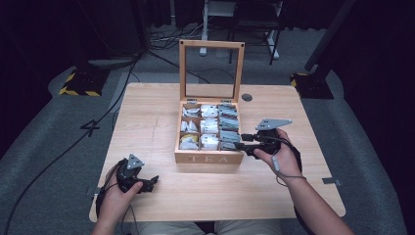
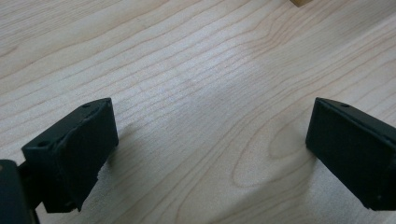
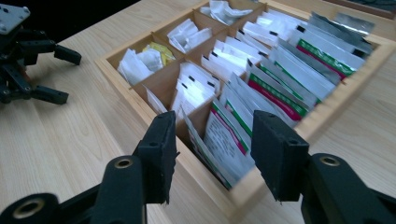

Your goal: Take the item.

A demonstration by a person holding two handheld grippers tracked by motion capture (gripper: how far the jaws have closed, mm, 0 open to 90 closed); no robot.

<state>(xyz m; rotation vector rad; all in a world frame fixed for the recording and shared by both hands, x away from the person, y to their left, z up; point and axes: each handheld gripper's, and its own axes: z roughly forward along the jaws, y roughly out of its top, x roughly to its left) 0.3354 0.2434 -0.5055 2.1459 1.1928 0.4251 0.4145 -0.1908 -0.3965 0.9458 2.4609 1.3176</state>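
A wooden tea box (image 1: 208, 157) marked TEA stands mid-table with its glass-paned lid (image 1: 211, 45) raised upright. Its compartments hold white, yellow and green-and-red striped tea packets (image 3: 229, 135). My right gripper (image 1: 243, 141) hovers at the box's front right corner, open. In the right gripper view its jaws straddle the nearest striped packets at the box rim (image 3: 327, 112), right gripper (image 3: 212, 149) not closed on them. My left gripper (image 1: 149, 182) rests low near the table's front left, open wide over bare wood, left gripper (image 2: 210, 149).
The light wooden table (image 1: 147, 112) has a round cable hole (image 1: 246, 97) behind the box. Yellow-and-black striped stand bases (image 1: 78, 83) sit on the grey floor at both far corners, with cables. The left gripper (image 3: 28, 60) appears far off in the right gripper view.
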